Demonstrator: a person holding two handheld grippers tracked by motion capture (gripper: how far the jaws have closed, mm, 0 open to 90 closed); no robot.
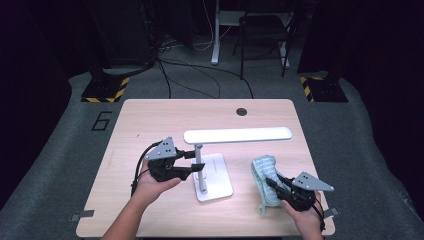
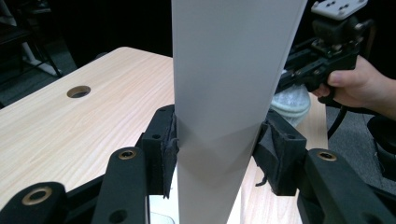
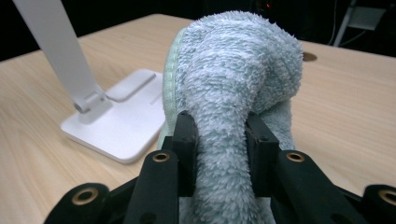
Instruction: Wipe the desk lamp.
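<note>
Holding a fluffy pale-blue towel (image 3: 233, 93) in my right gripper (image 3: 223, 140), with the jaws pinched on a bunched fold of it, pads pressed into the pile on both sides, so yeah, clamped on cloth. From above, the towel (image 1: 265, 175) sits on the near right part of the table (image 1: 150, 120), most of it lying on the wood with the gripper (image 1: 282, 187) at its near end. My left gripper (image 2: 217, 154) is clenched on the white desk lamp (image 2: 233, 70), both pads flat against the sides of the arm. In the high view that gripper (image 1: 192, 162) sits at the upright post just left of the lamp's base (image 1: 217, 187), which stands around the middle of the table, well apart from the towel. The lamp's long head (image 1: 237, 135) runs level across the table beyond both my hands. Farther back there's a round cable hole (image 1: 241, 111) near the far edge, and past the table a chair (image 1: 265, 35) and some cables (image 1: 190, 75) on the floor.
</note>
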